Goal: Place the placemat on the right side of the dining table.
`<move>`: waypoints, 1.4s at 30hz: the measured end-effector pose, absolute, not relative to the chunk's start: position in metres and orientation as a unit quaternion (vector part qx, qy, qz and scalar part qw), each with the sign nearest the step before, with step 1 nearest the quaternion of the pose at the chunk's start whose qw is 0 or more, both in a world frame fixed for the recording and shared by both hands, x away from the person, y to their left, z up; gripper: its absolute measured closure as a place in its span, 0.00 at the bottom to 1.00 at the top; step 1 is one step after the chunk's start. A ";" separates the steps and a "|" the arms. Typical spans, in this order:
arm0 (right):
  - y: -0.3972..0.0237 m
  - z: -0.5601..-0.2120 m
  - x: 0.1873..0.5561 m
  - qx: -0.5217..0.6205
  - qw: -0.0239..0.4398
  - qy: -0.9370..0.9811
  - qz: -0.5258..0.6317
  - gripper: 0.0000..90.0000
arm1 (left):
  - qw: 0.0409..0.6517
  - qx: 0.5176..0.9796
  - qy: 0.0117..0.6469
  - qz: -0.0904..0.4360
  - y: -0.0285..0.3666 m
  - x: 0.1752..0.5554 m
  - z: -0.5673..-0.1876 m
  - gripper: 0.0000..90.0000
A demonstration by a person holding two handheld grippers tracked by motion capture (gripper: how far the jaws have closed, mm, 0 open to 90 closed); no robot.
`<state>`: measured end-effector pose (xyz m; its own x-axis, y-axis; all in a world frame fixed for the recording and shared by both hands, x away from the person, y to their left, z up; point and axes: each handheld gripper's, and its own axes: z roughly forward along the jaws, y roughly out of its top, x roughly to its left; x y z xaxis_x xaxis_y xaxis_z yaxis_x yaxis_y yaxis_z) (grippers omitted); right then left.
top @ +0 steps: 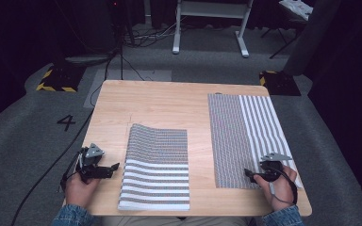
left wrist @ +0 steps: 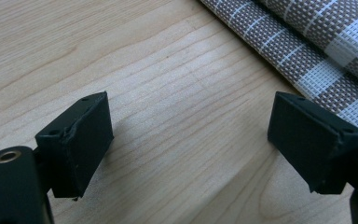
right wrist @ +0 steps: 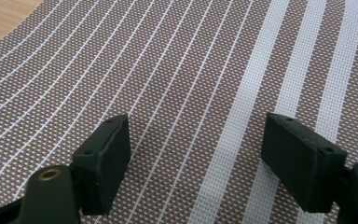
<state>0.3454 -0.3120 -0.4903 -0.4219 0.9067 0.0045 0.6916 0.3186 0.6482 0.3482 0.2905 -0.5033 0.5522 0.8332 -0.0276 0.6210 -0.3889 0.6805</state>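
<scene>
Woven folded mat (top: 155, 167) runs lengthwise away from the person; both tools gape, empty

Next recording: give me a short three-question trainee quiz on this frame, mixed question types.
1. True or false: the left gripper holds the folded brown-and-white striped woven mat.
2. Over what do the right gripper's jaws hover? A) bare light wooden table B) the flat brown-and-white striped woven mat
3. Fill in: both grippers' jaws stand ____.

Key: 1 false, it is open beside the mat; 2 B; 3 open.
</scene>
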 end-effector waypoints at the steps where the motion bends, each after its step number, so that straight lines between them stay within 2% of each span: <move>1: -0.312 -0.490 0.347 0.506 0.184 0.790 0.293 0.27 | 0.329 0.818 0.444 0.162 0.291 0.348 -0.503 0.16; 11: -0.321 -0.491 0.354 0.494 0.182 0.794 0.303 0.29 | 0.329 0.818 0.444 0.161 0.291 0.348 -0.503 0.16; 34: -0.322 -0.493 0.348 0.495 0.189 0.791 0.307 0.27 | 0.328 0.818 0.444 0.160 0.291 0.348 -0.503 0.16; 42: -0.292 -0.488 0.332 0.467 0.200 0.803 0.312 0.28 | 0.328 0.818 0.444 0.160 0.291 0.348 -0.503 0.16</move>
<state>0.3325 -0.2920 -0.4878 -0.4839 0.8746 -0.0295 0.6249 0.3690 0.6880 0.3478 0.2909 -0.5031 0.5545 0.8317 -0.0291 0.6214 -0.3905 0.6793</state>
